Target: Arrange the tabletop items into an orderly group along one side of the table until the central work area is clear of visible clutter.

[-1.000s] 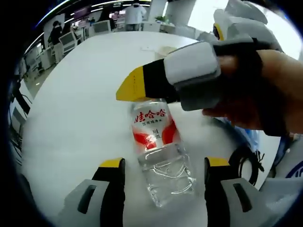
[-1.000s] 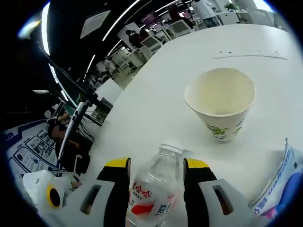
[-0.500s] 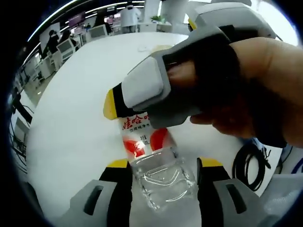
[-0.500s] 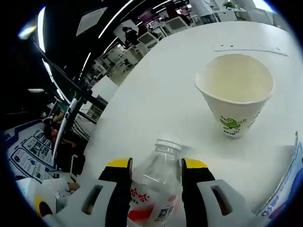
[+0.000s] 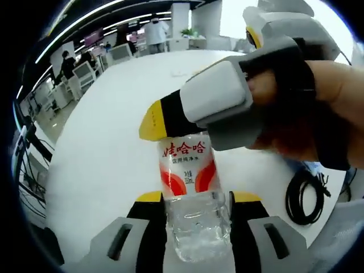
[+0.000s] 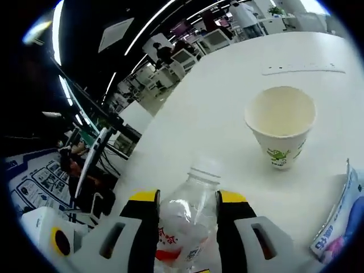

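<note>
A clear plastic water bottle [image 5: 190, 170] with a red and white label is held at both ends. In the left gripper view, my left gripper [image 5: 198, 197] is shut on its ribbed base, yellow tips pressed against both sides. From the right, a hand holds the right gripper, and one yellow-tipped finger [image 5: 165, 116] lies across the bottle's upper part. In the right gripper view, my right gripper [image 6: 186, 197] is shut on the bottle [image 6: 190, 213] just below its capped neck. An empty paper cup [image 6: 280, 122] stands upright on the white table [image 6: 205, 96] beyond it.
A blue-printed packet [image 6: 340, 224] lies at the right edge, near the cup. A thin strip [image 6: 301, 69] lies farther back on the table. A coiled black cable [image 5: 304, 196] sits off the table's right side. Desks, screens and people fill the room behind.
My left gripper's jaws have narrowed from well apart to pressing on the bottle's base. The right gripper has kept its hold near the neck. Both views have shifted slightly.
</note>
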Demonstrator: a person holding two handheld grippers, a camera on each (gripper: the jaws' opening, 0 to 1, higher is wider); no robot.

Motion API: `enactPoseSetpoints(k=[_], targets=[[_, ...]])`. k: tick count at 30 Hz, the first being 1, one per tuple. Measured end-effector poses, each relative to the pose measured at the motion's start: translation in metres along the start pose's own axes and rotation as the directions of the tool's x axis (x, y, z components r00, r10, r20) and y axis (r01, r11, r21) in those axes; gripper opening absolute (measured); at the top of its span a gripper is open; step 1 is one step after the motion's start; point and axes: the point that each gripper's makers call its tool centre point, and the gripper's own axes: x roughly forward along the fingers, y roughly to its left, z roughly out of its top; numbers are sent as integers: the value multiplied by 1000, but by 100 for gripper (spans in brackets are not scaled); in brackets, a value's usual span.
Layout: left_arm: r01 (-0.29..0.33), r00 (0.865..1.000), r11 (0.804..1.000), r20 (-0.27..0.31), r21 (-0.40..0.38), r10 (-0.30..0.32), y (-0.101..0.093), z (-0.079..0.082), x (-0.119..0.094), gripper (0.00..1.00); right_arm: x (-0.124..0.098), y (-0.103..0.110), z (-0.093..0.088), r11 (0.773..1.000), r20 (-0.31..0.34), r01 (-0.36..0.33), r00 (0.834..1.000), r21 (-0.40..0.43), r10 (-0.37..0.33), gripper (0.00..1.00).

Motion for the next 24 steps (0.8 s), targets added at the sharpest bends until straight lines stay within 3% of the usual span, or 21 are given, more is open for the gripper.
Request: enactPoseSetpoints(k=[5, 10, 19, 24], targets=[[-12, 999, 999, 52, 47, 10, 1, 19, -8, 37, -9, 12, 18, 995, 55, 5, 998, -100, 0, 36], [-13, 996, 998, 92, 63, 7, -3, 33, -11, 37, -16, 16, 29, 990, 87, 11, 996, -139, 1, 36], [-18, 992, 996, 127, 88, 7, -3, 38, -14, 38, -32, 28, 30, 985, 116, 19, 993, -170, 1, 36], [-46, 984, 993, 177, 105, 27, 0, 46, -23, 37, -38, 40, 42, 960, 154, 22, 988, -280, 23, 35]])
